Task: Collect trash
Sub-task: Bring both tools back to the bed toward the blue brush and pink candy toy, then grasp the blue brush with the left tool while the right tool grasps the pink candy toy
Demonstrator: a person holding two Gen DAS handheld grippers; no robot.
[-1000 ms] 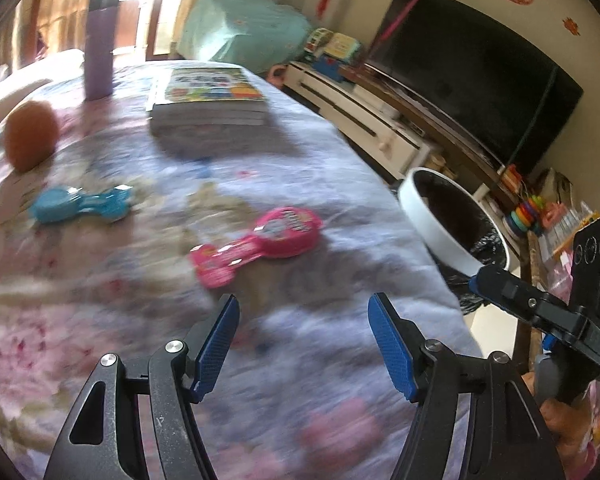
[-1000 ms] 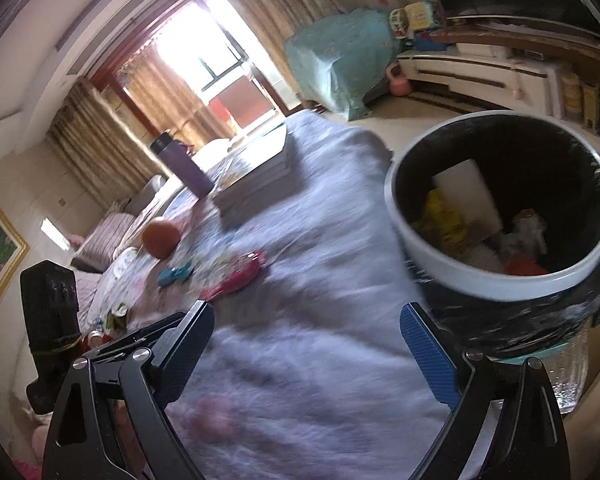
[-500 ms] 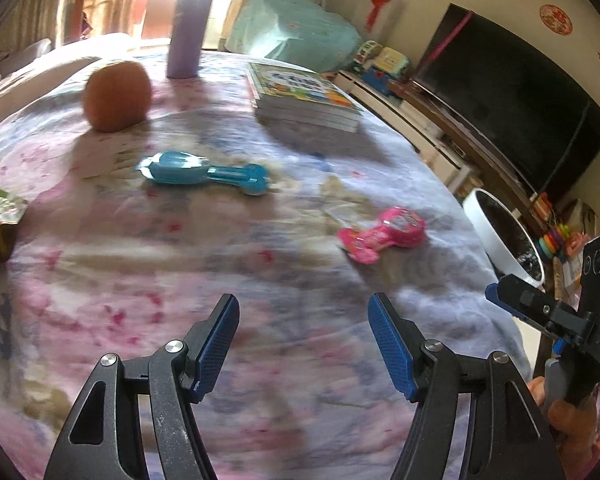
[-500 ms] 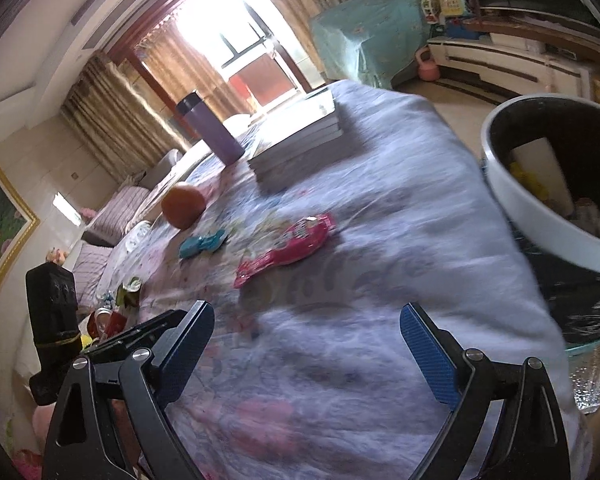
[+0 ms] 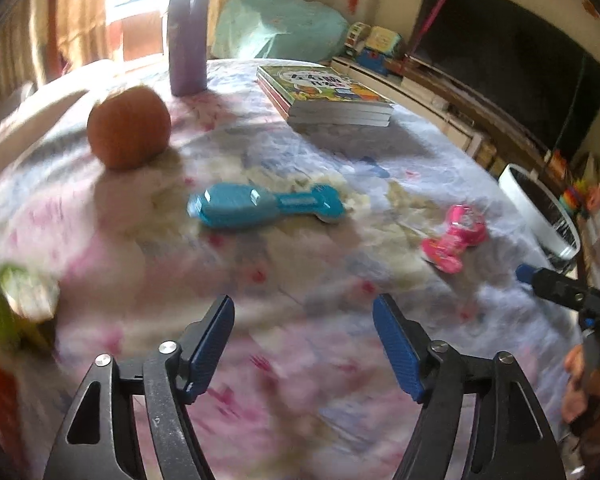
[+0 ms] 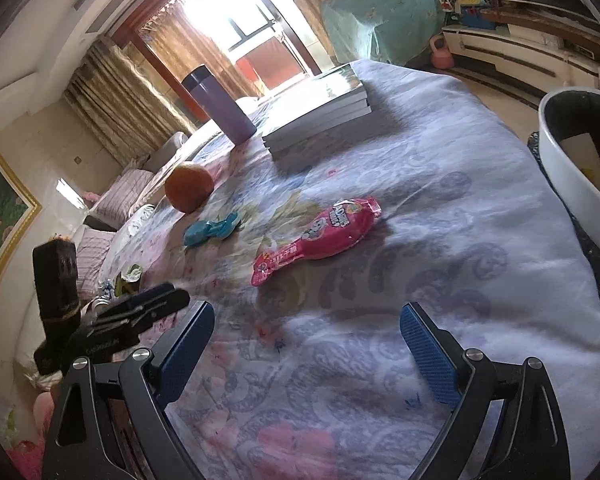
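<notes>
A pink candy wrapper (image 6: 320, 232) lies on the flowered tablecloth ahead of my right gripper (image 6: 306, 340), which is open and empty. The wrapper also shows at the right of the left wrist view (image 5: 454, 238). A blue wrapper (image 5: 260, 204) lies mid-table ahead of my left gripper (image 5: 302, 338), also open and empty; it shows smaller in the right wrist view (image 6: 210, 230). A green crumpled wrapper (image 5: 16, 304) sits at the table's left edge. The white bin with a black liner (image 6: 572, 168) stands beside the table at the right (image 5: 540, 208).
An orange (image 5: 128, 126), a purple flask (image 5: 187, 36) and a stack of books (image 5: 328, 96) stand at the far side of the table. A TV (image 5: 512, 60) on a low cabinet is beyond the bin. A sofa (image 6: 112, 204) lies past the table's left side.
Both grippers have swung left, away from the bin and toward the table's middle. The bin has slid to the right edge of both views. Jaws stay open.
</notes>
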